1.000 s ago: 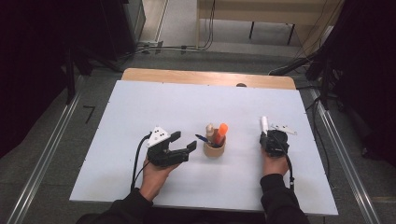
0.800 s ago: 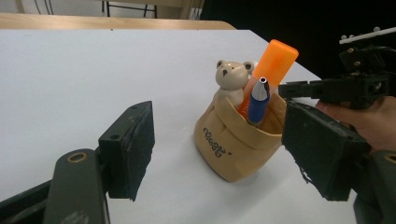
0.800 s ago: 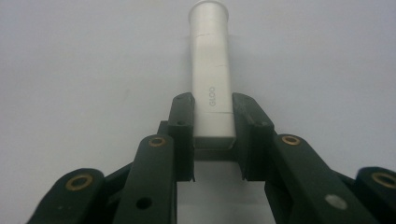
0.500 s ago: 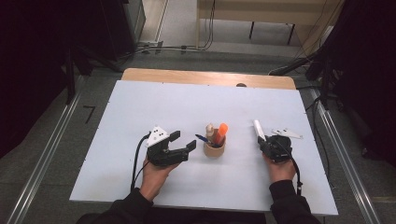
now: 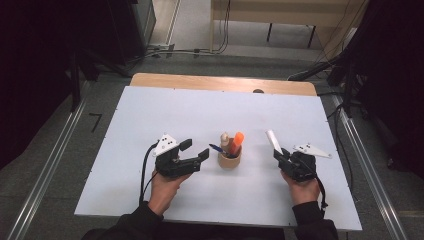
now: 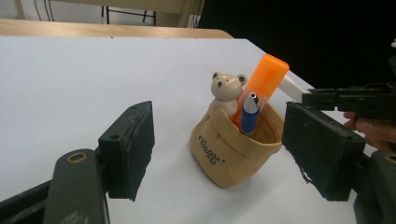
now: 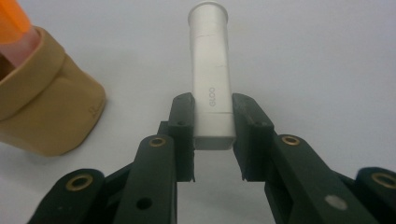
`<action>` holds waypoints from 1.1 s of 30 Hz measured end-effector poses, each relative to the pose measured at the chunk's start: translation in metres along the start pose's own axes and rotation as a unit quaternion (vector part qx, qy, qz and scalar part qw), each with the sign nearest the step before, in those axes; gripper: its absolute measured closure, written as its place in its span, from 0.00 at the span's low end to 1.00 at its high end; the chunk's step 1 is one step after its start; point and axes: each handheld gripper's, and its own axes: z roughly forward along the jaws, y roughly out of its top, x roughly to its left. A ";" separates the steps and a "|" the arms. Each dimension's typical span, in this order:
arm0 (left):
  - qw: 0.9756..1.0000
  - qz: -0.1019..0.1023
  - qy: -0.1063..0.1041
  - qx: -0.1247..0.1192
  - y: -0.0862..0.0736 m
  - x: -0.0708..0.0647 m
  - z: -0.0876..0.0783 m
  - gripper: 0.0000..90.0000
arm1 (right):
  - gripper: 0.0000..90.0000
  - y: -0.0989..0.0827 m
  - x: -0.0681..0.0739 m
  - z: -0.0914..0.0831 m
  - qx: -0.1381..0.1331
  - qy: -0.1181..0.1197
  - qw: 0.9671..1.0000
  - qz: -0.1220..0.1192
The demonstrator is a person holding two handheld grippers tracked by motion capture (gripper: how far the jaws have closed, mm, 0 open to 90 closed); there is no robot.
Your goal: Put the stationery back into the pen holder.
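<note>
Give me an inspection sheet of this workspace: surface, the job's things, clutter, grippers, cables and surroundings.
Surface: white table, wooden strip along its far edge.
Job's things: tan pouch holder stands upright with a bear-topped pen, orange highlighter and blue pen in it; white glue stick in the right gripper.
Clutter: nothing seen.
Grippers: left gripper open beside the holder, apart from it; right gripper shut on the glue stick.
Cables: black cable trails from the left gripper; more lie on the floor beyond.
Surroundings: grey floor, dark curtains, wooden furniture beyond.
</note>
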 end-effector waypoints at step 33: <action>1.000 -0.004 -0.003 -0.005 0.001 0.001 -0.003 0.29 | 0.77 -0.005 0.022 -0.039 -0.031 0.050 0.998 -0.027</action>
